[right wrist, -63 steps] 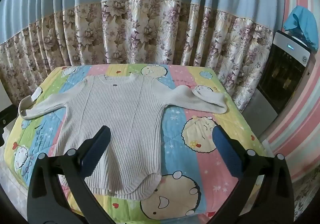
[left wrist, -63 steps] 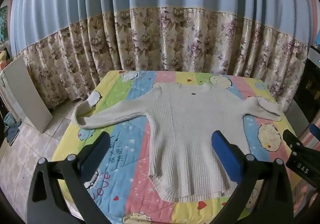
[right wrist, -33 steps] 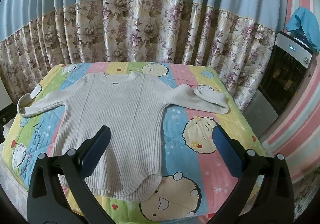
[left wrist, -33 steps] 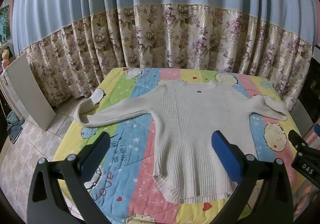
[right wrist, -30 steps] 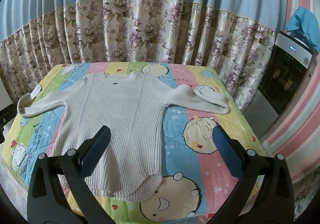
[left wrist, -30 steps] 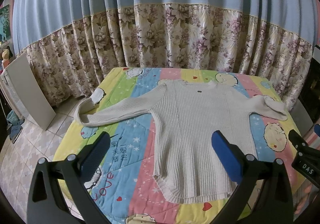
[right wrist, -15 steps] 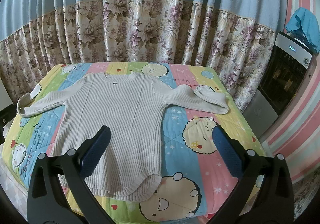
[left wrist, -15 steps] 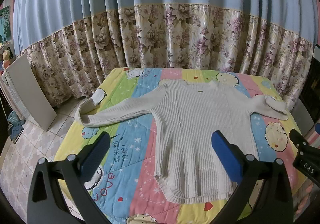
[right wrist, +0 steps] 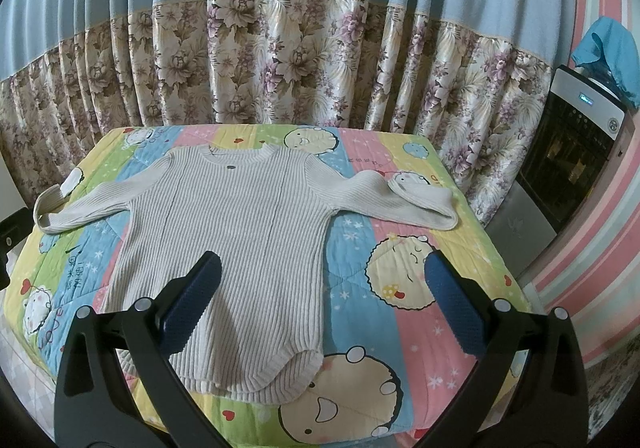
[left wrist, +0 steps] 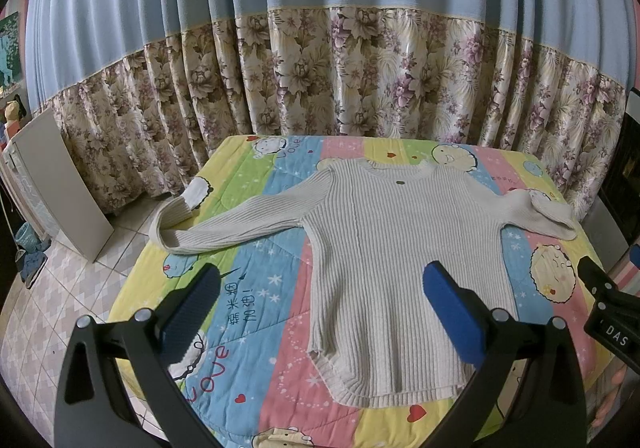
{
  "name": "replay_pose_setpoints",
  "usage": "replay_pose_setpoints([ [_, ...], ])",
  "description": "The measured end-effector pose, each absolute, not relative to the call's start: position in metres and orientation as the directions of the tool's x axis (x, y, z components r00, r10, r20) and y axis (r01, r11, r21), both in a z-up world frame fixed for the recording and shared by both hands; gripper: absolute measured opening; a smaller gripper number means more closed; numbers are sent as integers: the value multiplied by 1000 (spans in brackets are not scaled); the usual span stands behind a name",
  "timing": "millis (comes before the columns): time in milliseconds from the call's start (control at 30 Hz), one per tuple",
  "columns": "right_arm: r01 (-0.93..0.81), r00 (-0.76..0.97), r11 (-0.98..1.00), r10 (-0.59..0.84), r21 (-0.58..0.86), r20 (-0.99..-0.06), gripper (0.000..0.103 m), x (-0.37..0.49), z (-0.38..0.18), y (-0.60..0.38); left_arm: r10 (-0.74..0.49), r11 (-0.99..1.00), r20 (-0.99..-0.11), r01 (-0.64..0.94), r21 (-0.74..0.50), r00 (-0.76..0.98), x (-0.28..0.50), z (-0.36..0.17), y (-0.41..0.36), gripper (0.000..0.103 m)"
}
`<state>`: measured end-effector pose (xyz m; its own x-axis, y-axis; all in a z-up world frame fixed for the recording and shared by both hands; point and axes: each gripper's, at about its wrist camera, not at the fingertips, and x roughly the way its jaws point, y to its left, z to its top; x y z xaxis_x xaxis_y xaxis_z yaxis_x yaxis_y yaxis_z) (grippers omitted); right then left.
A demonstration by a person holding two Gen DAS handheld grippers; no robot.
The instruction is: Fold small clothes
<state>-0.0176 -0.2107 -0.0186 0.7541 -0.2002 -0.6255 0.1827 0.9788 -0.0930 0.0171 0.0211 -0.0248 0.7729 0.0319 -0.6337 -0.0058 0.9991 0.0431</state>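
A: Item position? 
B: Cream ribbed knit sweater (left wrist: pixel 394 248) (right wrist: pixel 236 236) lay flat, face up, on the striped pastel cartoon-print quilt (left wrist: pixel 260 308) (right wrist: pixel 400 280), neckline toward the blue curtain with a floral lower band (left wrist: pixel 320 60) (right wrist: pixel 280 60). Both sleeves were spread outward; the left cuff hung at the quilt's edge, the right cuff was folded over.

A: Grippers? 
B: Left gripper (left wrist: pixel 320 300) and right gripper (right wrist: pixel 322 288) hovered above the hem, touching nothing. Jaws on both were spread wide, empty.

A: Surroundings? 
B: White board (left wrist: pixel 60 184) leaned at left; black-and-silver appliance (right wrist: pixel 576 152) stood at right.
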Motion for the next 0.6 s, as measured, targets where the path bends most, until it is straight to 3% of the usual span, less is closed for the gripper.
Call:
replay_pose_setpoints([
  [600, 182, 750, 978, -204, -100, -629, 100, -13, -19, -203, 34, 999, -638, -8, 44, 769, 16, -24, 23, 101],
])
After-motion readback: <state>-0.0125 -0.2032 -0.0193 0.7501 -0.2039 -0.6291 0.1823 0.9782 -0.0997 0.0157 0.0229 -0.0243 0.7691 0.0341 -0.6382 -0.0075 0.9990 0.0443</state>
